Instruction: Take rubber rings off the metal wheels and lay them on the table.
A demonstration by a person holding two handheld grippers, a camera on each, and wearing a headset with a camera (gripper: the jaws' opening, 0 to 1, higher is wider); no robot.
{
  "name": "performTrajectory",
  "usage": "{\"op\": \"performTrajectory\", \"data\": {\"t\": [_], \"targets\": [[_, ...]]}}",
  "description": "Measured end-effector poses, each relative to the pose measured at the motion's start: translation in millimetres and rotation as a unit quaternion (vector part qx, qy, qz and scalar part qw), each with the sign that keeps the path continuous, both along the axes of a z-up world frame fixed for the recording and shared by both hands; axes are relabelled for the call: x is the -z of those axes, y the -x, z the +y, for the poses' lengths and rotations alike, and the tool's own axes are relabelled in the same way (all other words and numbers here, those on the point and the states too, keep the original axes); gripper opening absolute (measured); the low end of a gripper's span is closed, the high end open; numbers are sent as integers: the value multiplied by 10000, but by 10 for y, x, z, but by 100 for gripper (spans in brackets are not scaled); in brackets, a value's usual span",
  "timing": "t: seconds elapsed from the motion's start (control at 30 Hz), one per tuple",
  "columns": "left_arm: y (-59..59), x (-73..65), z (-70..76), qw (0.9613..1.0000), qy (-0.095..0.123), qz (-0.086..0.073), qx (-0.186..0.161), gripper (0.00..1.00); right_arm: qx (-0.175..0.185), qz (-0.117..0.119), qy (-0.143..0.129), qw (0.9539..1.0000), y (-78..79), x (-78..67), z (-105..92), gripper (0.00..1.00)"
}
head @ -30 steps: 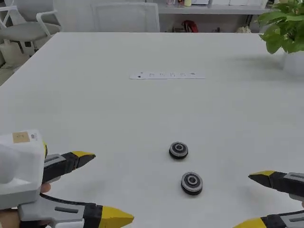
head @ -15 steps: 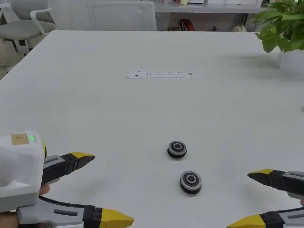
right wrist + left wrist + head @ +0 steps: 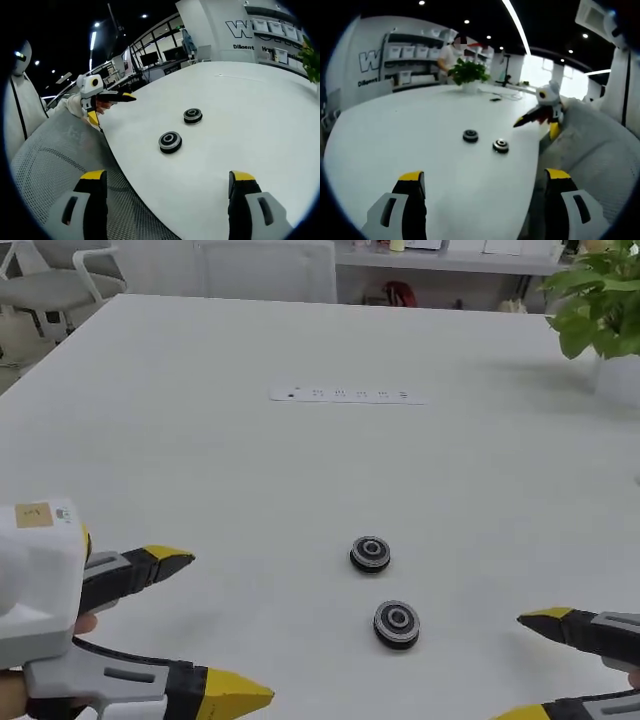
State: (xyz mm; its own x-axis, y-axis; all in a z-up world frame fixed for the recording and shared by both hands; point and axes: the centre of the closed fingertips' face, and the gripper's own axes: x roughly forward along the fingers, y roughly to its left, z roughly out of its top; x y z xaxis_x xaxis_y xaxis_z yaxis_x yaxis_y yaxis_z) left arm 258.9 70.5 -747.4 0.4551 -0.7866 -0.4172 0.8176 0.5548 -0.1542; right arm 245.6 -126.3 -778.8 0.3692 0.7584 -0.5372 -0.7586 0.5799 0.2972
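Head view: the white table carries two small round metal wheels, each with a black rubber ring round its rim. The farther wheel lies flat on the bare top. The nearer wheel lies flat just beside it, toward the person and a little to the right. The two are apart, not touching. Both rings sit on their wheels.

The left tool is at the lower left, over the table's near edge. Its yellow-tipped jaws are spread wide with nothing between them. It is well apart from both wheels.

The right tool is at the lower right. Its jaws are also spread wide and hold nothing. It is nearer to the nearer wheel than to the other, and touches neither.

Left gripper view: the wheels lie ahead between the jaws, and the right tool comes in from the right past them.

Right gripper view: the nearer wheel is closest to the camera, the farther wheel is behind it, and the left tool is at the upper left.

Background: a flat white power strip lies further up the table. A green leafy plant stands at the far right corner.
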Motion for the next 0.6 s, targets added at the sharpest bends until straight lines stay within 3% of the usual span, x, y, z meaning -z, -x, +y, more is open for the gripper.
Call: {"op": "performTrajectory", "data": {"t": [0.6], "targets": [[15,-11,-26,10000,48,39,24,100,255,-41,27,9997,3,-27,-197,98]]}}
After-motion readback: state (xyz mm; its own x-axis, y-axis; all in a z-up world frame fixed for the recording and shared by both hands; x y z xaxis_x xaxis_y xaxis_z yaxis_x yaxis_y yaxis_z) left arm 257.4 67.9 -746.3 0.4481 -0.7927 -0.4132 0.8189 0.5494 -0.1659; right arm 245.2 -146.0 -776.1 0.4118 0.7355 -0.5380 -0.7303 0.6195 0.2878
